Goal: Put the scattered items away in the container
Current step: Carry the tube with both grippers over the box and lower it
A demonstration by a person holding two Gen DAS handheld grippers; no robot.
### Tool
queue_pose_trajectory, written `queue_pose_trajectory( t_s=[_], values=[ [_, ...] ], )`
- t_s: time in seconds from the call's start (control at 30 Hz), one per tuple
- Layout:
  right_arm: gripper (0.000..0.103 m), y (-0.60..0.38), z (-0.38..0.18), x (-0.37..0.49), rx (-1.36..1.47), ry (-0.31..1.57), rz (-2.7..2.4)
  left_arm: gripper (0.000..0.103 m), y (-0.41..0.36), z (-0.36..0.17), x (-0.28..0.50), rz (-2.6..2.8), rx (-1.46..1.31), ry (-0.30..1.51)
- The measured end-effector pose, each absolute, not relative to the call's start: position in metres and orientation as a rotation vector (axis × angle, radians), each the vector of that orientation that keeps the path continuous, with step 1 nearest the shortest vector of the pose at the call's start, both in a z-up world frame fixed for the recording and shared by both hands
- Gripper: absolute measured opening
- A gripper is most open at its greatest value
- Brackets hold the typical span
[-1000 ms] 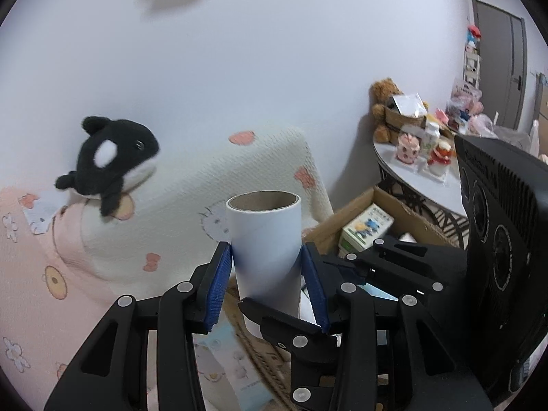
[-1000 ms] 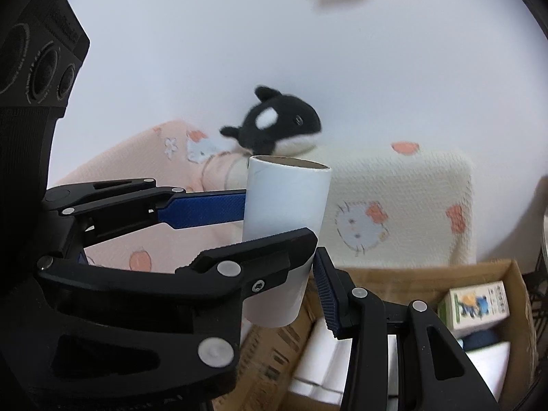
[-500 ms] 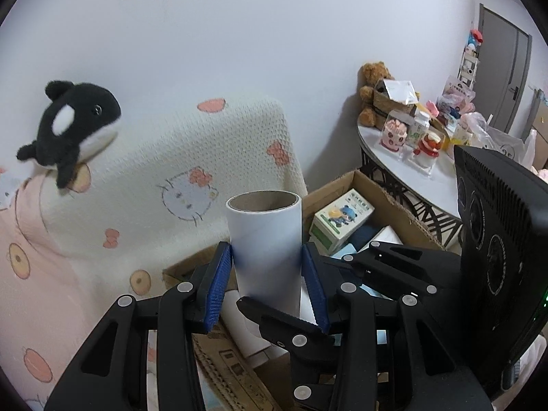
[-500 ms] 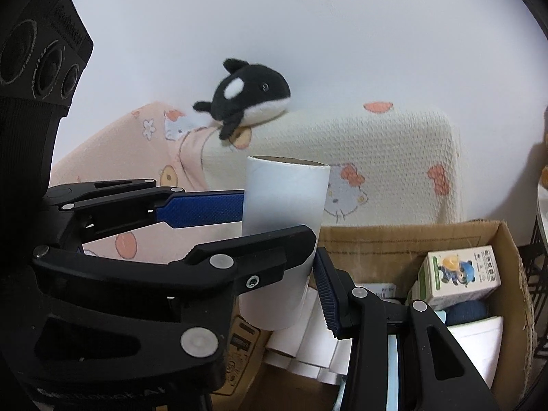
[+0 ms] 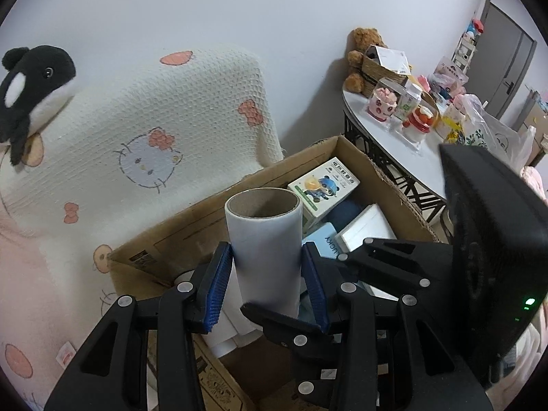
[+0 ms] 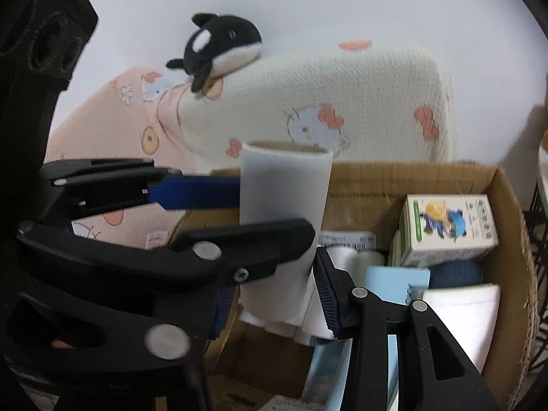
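Observation:
A white paper roll (image 5: pixel 263 250) with a brown cardboard core stands upright between the blue pads of my left gripper (image 5: pixel 266 287), which is shut on its middle. My right gripper (image 6: pixel 274 294) is shut on the lower end of the same roll (image 6: pixel 284 205), crossing the left gripper's fingers from the side. The roll hangs over the near left part of an open cardboard box (image 5: pixel 301 157), also seen in the right wrist view (image 6: pixel 411 171). Inside the box lie a small cartoon carton (image 5: pixel 323 188), several white rolls (image 6: pixel 352 257), a light blue pack (image 6: pixel 394 281) and a white box (image 5: pixel 370 229).
A cream cartoon-cat cushion (image 5: pixel 164 113) stands behind the box, with an orca plush (image 5: pixel 30 78) on top. A round white table (image 5: pixel 394 150) crowded with small items and a teddy bear (image 5: pixel 363 51) stands at the right. A door (image 5: pixel 507 68) is further back.
Both grippers have tipped downward and sunk with the roll held between them. The box and its contents have come up into view and the orca plush has slid up and away.

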State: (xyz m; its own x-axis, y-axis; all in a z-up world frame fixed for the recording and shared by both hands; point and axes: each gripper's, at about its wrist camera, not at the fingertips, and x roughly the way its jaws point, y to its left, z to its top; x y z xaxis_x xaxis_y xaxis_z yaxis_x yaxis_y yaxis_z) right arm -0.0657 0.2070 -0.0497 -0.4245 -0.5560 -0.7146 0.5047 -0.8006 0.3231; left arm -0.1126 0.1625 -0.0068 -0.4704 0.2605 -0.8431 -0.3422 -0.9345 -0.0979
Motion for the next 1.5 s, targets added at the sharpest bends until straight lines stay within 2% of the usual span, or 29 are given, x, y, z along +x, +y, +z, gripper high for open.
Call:
queue_pose_trajectory(
  t_s=[0.7,0.87,1.0,1.17,1.5],
  values=[
    [0.041,0.205,-0.093,-0.086,1.411,-0.021,-2.035,0.046,0.144,-0.065,-0.147,2.184,-1.710,-0.203],
    [0.041,0.208,-0.103,-0.097,1.472,-0.069,-1.984,0.046,0.136,-0.081,-0.157,2.145,-1.764,-0.299],
    [0.041,0.214,-0.111,-0.108,1.526,-0.138,-1.920,0.046,0.131,-0.097,-0.167,2.143,-1.837,-0.286],
    [0.040,0.214,-0.108,-0.110,1.525,-0.080,-1.955,0.046,0.124,-0.118,-0.175,2.070,-1.889,-0.393],
    [0.038,0.203,-0.117,-0.109,1.561,0.032,-1.912,0.046,0.126,-0.128,-0.186,2.068,-1.901,-0.435]
  ],
)
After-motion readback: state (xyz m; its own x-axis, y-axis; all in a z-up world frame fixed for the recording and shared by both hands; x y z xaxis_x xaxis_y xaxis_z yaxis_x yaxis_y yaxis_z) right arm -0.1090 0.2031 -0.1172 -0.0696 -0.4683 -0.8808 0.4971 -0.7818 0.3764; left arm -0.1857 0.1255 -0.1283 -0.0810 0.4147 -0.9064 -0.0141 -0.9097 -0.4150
